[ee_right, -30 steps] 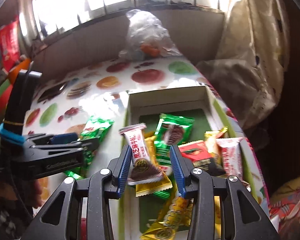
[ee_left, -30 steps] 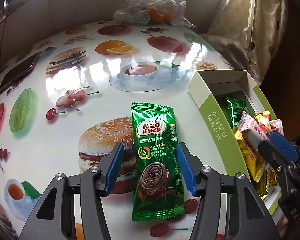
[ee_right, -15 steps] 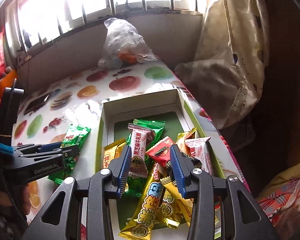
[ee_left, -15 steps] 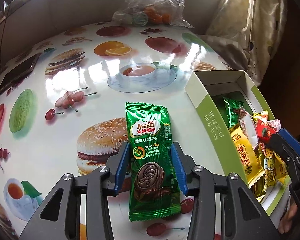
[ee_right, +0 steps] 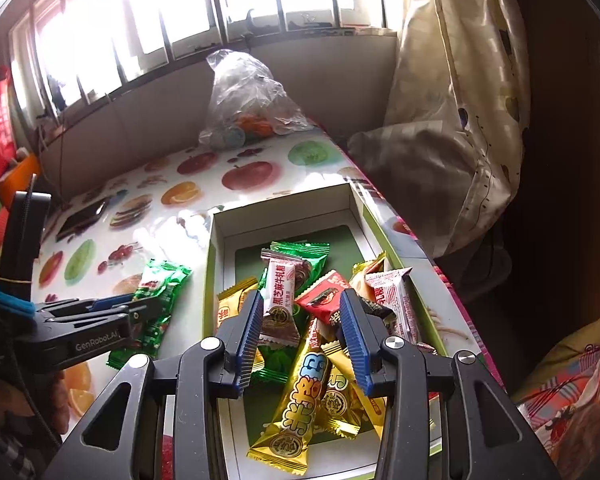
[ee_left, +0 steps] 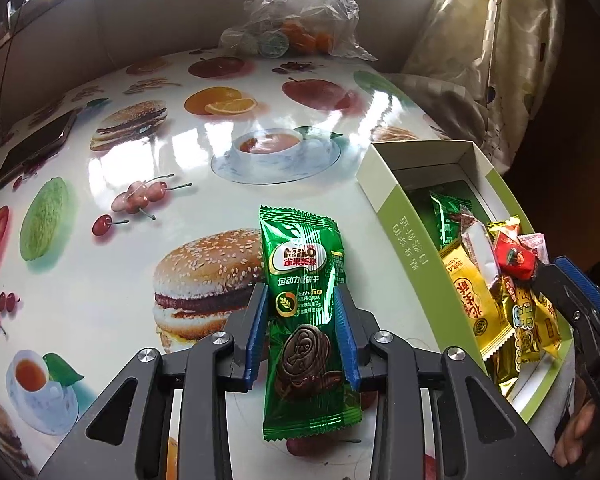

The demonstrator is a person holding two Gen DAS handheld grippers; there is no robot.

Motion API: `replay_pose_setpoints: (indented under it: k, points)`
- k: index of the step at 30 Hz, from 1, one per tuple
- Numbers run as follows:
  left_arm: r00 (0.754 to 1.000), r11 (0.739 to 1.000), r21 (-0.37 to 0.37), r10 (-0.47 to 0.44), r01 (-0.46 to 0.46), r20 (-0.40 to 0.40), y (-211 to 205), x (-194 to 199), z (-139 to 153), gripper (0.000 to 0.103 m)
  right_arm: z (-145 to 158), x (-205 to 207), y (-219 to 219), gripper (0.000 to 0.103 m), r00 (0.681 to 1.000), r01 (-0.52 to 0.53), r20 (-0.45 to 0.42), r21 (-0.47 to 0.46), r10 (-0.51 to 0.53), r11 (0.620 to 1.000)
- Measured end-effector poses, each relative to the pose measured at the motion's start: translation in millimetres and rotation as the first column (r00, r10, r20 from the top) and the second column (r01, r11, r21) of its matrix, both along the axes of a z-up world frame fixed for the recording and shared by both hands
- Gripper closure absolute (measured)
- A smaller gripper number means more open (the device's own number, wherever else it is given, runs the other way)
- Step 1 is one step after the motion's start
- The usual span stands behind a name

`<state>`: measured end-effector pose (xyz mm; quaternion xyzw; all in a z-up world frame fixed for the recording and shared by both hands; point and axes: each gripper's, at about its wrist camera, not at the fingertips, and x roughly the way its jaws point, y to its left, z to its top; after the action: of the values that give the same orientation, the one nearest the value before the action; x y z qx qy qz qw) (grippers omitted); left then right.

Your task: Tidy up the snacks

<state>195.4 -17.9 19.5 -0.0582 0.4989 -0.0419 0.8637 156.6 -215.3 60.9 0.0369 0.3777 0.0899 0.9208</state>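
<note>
**Operator:** Green foil Milo biscuit packet [ee_left: 306,320]: state its position.

**Inspector:** It lies flat on the glossy white tabletop printed with fruit and burgers [ee_left: 148,160], lower centre of the left wrist frame, long axis pointing up the frame. It sits just left of the open green-and-white cardboard box [ee_left: 404,240], apart from its wall. In the right wrist frame the same packet [ee_right: 156,300] shows at centre left.

**Operator:** Left gripper [ee_left: 303,320]?

**Inspector:** Its blue pads [ee_left: 256,332] flank the packet's middle, one on each side, touching or nearly touching the wrapper edges. Whether they actually pinch it cannot be told.

**Operator:** Right gripper [ee_right: 304,336]?

**Inspector:** Jaws spread, holding nothing. It hangs over the near half of the box [ee_right: 216,280]. Between its pads, lower down, lie the loose wrapped snacks.

**Operator:** Box contents?

**Inspector:** A pink-and-white sesame bar wrapper [ee_right: 280,292] lies over a second green packet [ee_right: 306,254]. A red wrapper [ee_right: 322,298] sits to its right, a gold foil bar with blue lettering [ee_right: 300,400] in the lower centre, and a pink patterned wrapper [ee_right: 392,300] by the right wall.

**Operator:** Other items?

**Inspector:** A clear plastic bag of oranges [ee_left: 296,12] stands at the top centre of the left wrist frame; a dark phone [ee_left: 32,148] lies at upper left.
</note>
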Motion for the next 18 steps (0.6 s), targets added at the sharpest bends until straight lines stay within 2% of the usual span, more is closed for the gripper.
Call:
replay_pose_setpoints:
  k: [10,18]
  points:
    - [0.998,0.998,-0.058,0.013,-0.01,0.062,5,-5,33,0.072,5,-7,-5,0.064,1.0,0.004,0.009,0.021,-0.004,1.0]
    - [0.995,0.995,-0.096,-0.02,0.029,0.096,-14,-7,51,0.072,9,-13,-8,0.064,1.0,0.001,0.015,0.021,-0.002,1.0]
